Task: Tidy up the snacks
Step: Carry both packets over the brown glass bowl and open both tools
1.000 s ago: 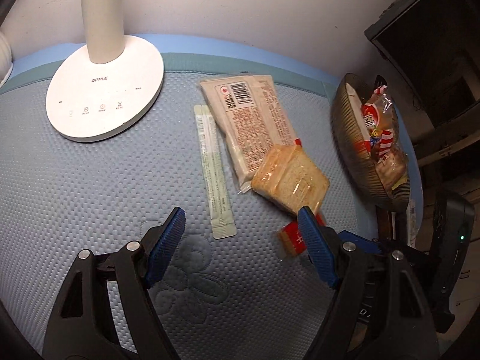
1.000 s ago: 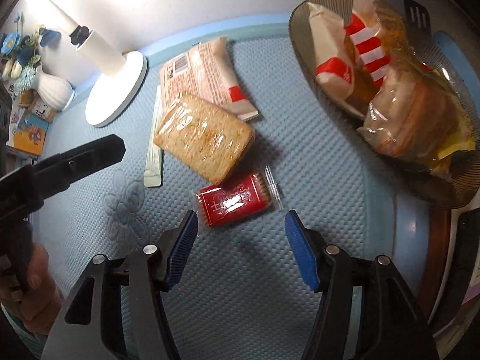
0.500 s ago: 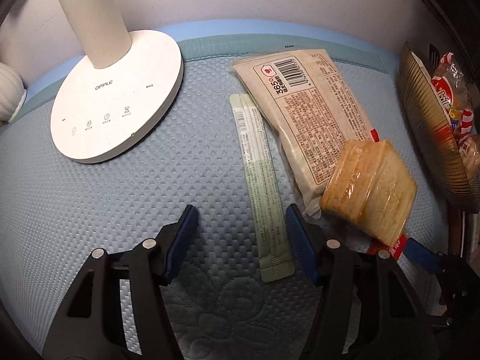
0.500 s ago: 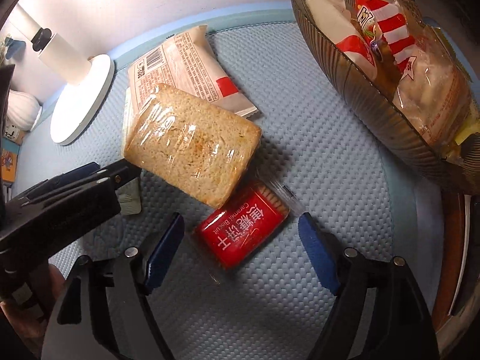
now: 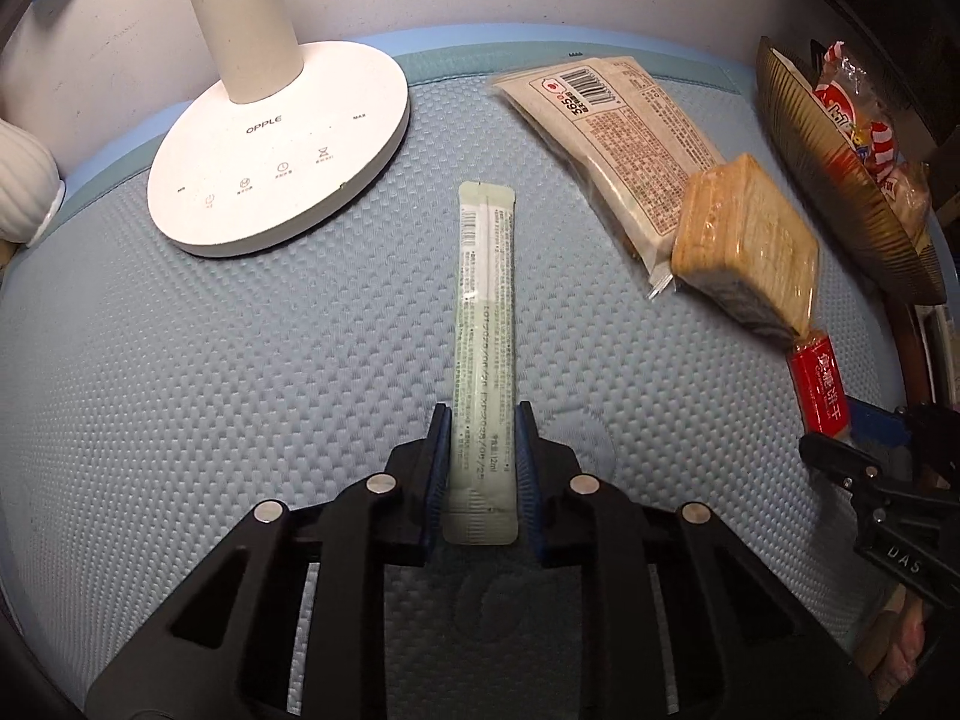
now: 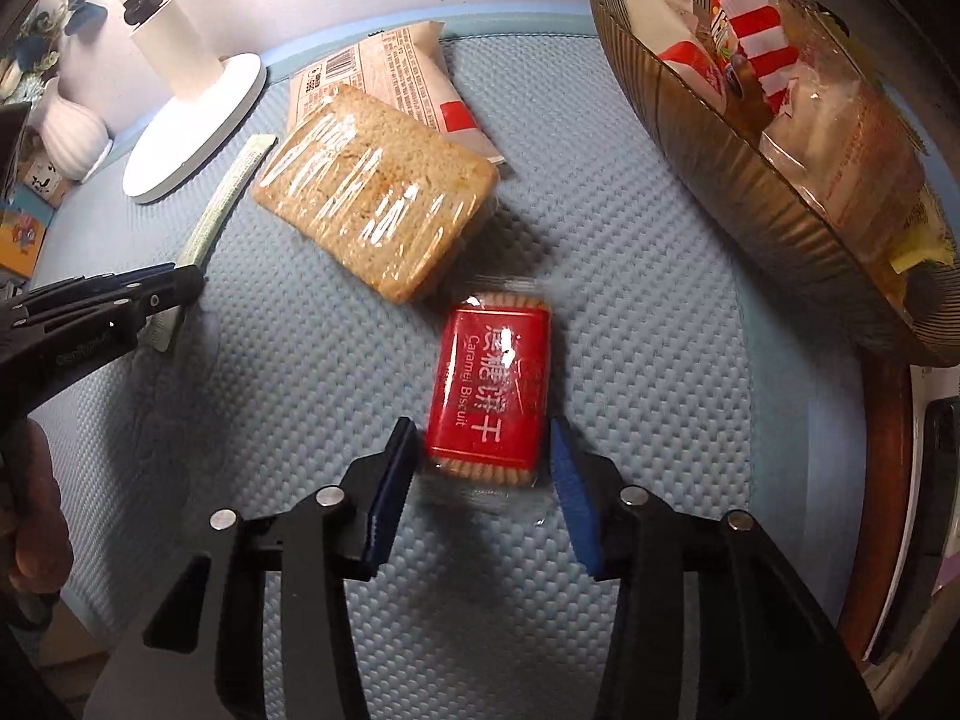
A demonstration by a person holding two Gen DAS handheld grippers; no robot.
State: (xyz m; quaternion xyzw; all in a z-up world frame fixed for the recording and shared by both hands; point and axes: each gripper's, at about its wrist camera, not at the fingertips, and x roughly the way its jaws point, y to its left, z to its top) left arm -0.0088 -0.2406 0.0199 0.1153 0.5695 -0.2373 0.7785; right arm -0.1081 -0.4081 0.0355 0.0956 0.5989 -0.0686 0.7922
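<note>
A long pale green stick sachet (image 5: 485,324) lies on the blue mat. My left gripper (image 5: 480,420) is shut on its near end. A red caramel biscuit pack (image 6: 491,387) lies on the mat between the blue pads of my right gripper (image 6: 483,438), which is open around its near end with gaps on both sides. A wrapped toast slice (image 6: 375,213) leans on a beige snack packet (image 6: 399,69). A brown ribbed bowl (image 6: 750,180) at the right holds several wrapped snacks.
A white lamp base (image 5: 282,162) stands at the back left of the mat (image 5: 210,390). A white ribbed vase (image 6: 72,135) and small items sit beyond the left edge. A wall runs behind. The table's edge drops off at the right, under the bowl.
My left gripper moved forward over the sachet and closed on it. My right gripper moved down and forward so the red biscuit pack now sits between its pads, and narrowed.
</note>
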